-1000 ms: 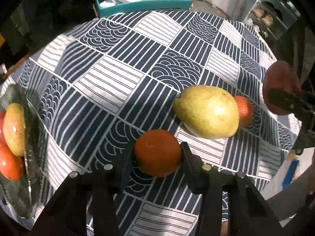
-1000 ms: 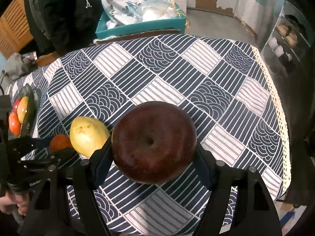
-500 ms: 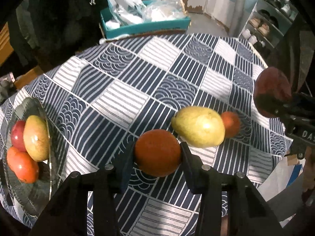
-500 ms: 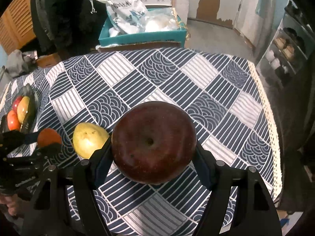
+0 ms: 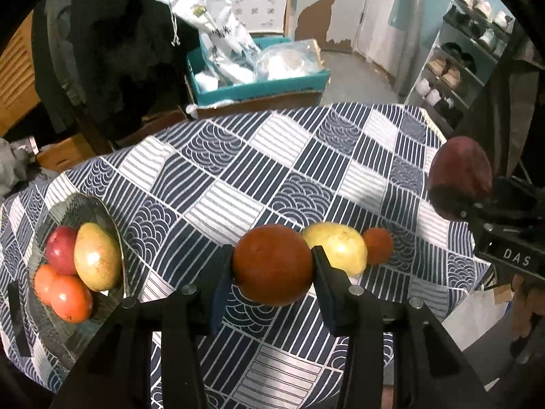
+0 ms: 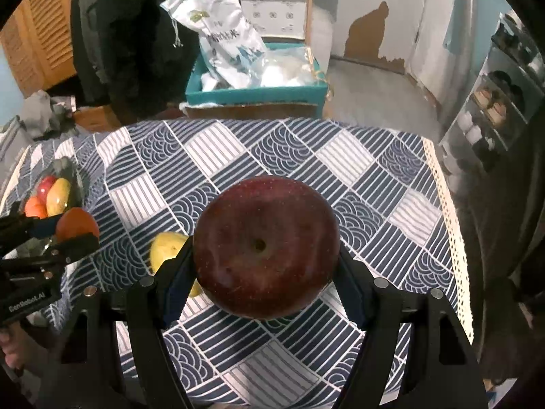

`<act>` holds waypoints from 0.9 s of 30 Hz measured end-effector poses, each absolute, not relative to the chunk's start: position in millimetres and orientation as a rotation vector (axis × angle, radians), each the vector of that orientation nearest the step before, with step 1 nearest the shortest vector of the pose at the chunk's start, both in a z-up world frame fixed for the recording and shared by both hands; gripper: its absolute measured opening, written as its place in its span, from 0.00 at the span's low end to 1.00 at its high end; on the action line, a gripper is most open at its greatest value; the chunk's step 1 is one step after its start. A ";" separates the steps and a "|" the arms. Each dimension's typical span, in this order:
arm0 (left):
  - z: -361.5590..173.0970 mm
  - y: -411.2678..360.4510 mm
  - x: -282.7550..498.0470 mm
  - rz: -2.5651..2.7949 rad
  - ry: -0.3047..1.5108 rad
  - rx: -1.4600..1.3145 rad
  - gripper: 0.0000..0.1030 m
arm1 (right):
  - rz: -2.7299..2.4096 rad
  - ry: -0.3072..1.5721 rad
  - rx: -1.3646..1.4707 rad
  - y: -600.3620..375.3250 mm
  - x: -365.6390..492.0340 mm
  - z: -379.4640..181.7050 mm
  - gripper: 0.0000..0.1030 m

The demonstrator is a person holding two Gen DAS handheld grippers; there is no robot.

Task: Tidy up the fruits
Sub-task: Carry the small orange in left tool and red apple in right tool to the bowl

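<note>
Gripping orange point(image 5: 272, 265) (left hand-held gripper point(image 5: 270, 272)) | right hand-held gripper point(image 6: 265, 269) clamps apple point(image 6: 265, 250) | tablecloth point(image 5: 238, 177) centre bare

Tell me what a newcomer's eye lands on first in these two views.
First, the big dark red apple clamped in the right gripper, filling that view's centre. Next, the round orange fruit pinched in the left gripper above the navy-and-white patterned tablecloth. At left, a glass bowl holds more fruit.

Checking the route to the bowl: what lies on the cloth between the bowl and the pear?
Nothing: in the left wrist view, only bare patterned cloth lies between the bowl and the pear.
</note>
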State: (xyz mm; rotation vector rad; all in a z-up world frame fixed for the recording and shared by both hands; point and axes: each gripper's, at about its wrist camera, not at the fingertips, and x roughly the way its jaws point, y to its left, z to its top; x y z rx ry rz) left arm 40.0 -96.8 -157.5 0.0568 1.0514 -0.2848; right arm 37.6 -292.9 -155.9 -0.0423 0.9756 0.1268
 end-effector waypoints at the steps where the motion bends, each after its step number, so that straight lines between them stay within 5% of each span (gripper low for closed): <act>1: -153.6 -96.2 39.2 -0.288 1.043 0.052 0.44 | 0.131 0.968 -0.044 -291.9 36.6 -152.3 0.72; 27: -80.2 -63.4 24.2 -0.268 0.880 -0.029 0.44 | 0.234 0.807 -0.058 -257.3 24.1 -86.0 0.72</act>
